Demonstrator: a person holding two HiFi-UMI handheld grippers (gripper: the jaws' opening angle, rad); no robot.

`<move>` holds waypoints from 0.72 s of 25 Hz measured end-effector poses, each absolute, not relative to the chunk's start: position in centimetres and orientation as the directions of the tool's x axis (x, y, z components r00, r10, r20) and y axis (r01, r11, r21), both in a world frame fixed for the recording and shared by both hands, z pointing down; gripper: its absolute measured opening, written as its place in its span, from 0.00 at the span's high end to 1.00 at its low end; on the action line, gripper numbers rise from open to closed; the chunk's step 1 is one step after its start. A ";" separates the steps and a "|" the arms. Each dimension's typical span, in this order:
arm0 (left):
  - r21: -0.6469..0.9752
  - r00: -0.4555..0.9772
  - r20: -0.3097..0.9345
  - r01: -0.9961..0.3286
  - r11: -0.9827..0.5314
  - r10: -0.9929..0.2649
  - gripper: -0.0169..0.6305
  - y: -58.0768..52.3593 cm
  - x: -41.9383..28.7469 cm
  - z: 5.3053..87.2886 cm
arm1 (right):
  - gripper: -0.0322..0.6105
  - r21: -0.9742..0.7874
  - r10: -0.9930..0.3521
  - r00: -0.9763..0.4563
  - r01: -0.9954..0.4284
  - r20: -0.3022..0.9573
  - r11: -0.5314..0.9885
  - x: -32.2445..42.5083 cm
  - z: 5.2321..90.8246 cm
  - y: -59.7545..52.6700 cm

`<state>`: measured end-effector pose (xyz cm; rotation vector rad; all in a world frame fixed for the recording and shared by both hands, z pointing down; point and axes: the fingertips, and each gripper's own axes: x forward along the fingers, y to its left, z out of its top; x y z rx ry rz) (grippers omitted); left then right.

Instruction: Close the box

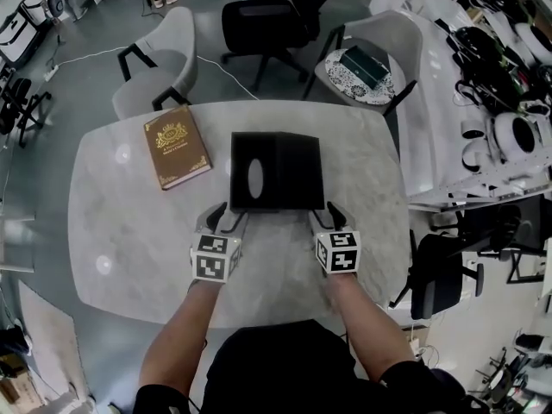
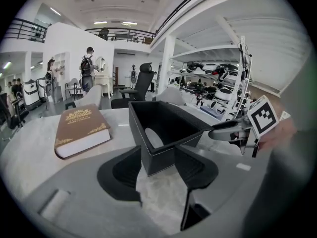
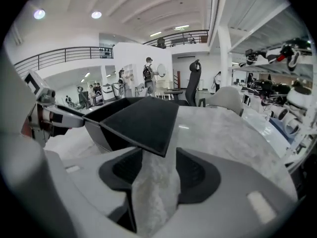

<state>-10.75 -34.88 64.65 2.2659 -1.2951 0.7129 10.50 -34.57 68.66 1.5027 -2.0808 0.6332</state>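
Observation:
A black box stands open in the middle of the marble table, with a pale oval showing inside it. Its lid flap lies out to the right, roughly level. My left gripper is open at the box's near left corner. In the left gripper view that box corner stands between the wide jaws of the left gripper, untouched. My right gripper is open at the near right corner. In the right gripper view the lid flap points its corner over the gap of the right gripper.
A brown book with gold print lies on the table left of the box. A grey chair, a black office chair and a chair with a round cushion stand beyond the table. A white desk crowded with gear runs along the right.

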 end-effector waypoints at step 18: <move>0.181 0.439 0.640 -0.884 -0.432 -0.630 0.64 -34.5 -10.6 64.7 | 0.64 -0.240 -0.706 -0.533 -0.844 0.466 0.479 8.9 62.2 -34.0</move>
